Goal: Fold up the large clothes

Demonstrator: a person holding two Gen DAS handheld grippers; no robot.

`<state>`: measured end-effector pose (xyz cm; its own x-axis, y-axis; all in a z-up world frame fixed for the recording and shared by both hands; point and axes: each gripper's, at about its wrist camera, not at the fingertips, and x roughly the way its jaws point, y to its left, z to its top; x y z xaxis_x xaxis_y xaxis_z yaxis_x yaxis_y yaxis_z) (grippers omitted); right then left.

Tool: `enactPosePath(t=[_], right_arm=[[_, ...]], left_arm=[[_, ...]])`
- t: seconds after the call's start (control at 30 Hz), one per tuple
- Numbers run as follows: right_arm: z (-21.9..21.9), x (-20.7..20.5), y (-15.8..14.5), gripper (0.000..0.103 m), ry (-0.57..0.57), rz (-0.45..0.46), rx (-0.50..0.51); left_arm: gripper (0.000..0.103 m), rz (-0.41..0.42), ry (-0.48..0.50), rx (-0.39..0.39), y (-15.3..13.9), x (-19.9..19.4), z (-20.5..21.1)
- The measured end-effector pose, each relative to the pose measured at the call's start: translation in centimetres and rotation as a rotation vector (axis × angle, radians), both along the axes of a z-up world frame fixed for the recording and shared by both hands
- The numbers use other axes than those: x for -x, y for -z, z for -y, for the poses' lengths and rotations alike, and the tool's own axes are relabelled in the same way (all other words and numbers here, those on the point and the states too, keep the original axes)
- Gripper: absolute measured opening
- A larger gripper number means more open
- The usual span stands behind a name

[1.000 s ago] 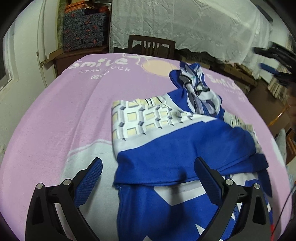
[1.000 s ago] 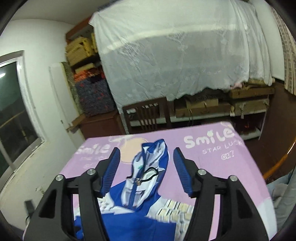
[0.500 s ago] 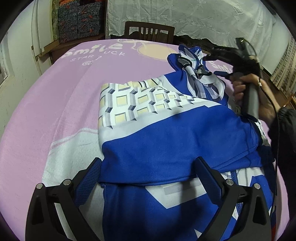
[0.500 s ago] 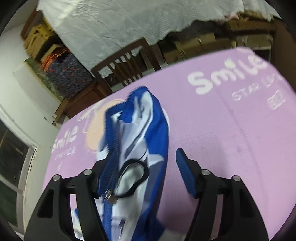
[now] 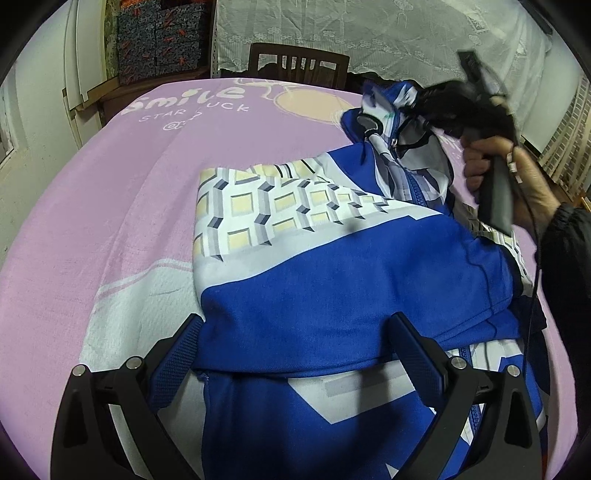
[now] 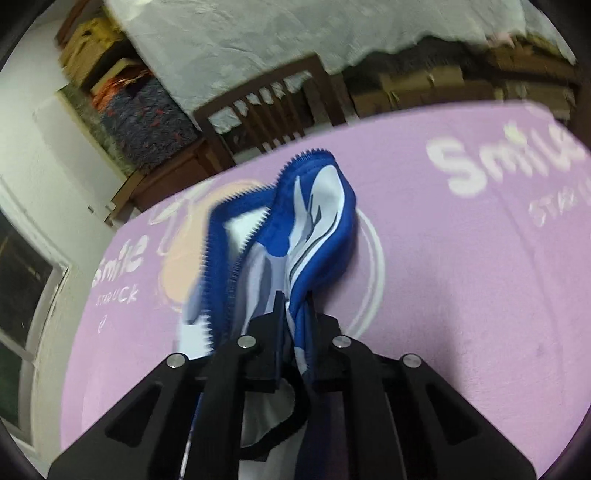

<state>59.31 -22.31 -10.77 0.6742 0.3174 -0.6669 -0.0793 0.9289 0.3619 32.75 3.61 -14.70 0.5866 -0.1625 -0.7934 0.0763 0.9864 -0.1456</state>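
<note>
Left wrist view first: our left gripper (image 5: 295, 354) hangs just over the near part of a blue and white zip-up jacket (image 5: 332, 288), jaws spread wide, one finger (image 5: 177, 362) by the folded blue edge and the other over the blue fabric, pinching nothing. The jacket lies partly folded on a pink blanket (image 5: 110, 206) printed with "Smile", and a white panel with a yellow-and-grey block pattern (image 5: 273, 210) shows on top. Further back on the right, a hand (image 5: 517, 177) holds the right gripper (image 5: 417, 110) at the jacket's collar end, though it's blurry there.

From the right wrist, we see that gripper (image 6: 293, 314) closing, with a bunch of blue and white collar fabric (image 6: 314, 214) squeezed between the pads. The fabric stands up ahead of the fingers, the zipper teeth (image 6: 236, 236) run along its left edge, and a black hanging loop sits low behind the fingers.

Past the blanket there's a dark wooden chair (image 6: 266, 107), then a big white lace cloth (image 6: 295, 33) draped over something, and stacked boxes (image 5: 159, 40) off to the left.
</note>
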Motion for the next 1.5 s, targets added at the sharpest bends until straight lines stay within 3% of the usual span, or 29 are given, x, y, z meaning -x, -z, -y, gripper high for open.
enactPosePath(t=[0.3,0.47,0.73,0.93,1.07,1.13,1.2,1.23,1.27,1.37,1.5], right_arm=[[-3.2,6.8,-8.0,0.007,-0.110,0.180,0.090],[-4.0,12.8,-9.8,0.005,-0.164,0.233,0.103],[-3.8,21.4,-8.0,0.005,-0.230,0.232,0.152],[-4.0,26.2,-2.7,0.005,-0.321,0.162,0.258],[-2.7,28.6,-0.7,0.012,-0.334,0.107,0.256],[-1.7,30.0,-0.4,0.024,-0.332,0.095,0.242],[-0.9,31.8,-0.6,0.046,-0.326,0.103,0.246],[-0.5,32.8,-0.6,0.051,-0.325,0.109,0.243],[0.1,34.0,-0.8,0.058,-0.324,0.117,0.221],[2.1,35.2,-1.0,0.063,-0.312,0.117,0.088],[6.5,33.1,-0.2,0.067,-0.228,-0.001,-0.316]], left_arm=[[0.100,0.094,-0.019,-0.006,-2.0,0.2,-1.0],[0.100,0.087,-0.045,0.168,-3.8,-1.4,-3.7],[0.100,0.080,0.028,0.455,-7.1,-3.2,-4.5],[0.100,0.045,0.077,0.455,-7.3,-3.2,-1.8],[0.100,-0.020,0.088,0.504,-5.6,-3.3,-0.9],[0.100,-0.043,0.096,0.526,-5.0,-3.4,-0.5],[0.100,-0.061,0.118,0.536,-4.6,-3.3,0.2],[0.100,-0.070,0.127,0.535,-4.4,-3.4,0.6],[0.100,-0.085,0.139,0.536,-4.1,-3.5,1.2],[0.100,-0.142,0.182,0.583,-3.2,-3.8,3.0],[0.100,-0.198,0.258,0.624,-2.5,-3.0,5.3]])
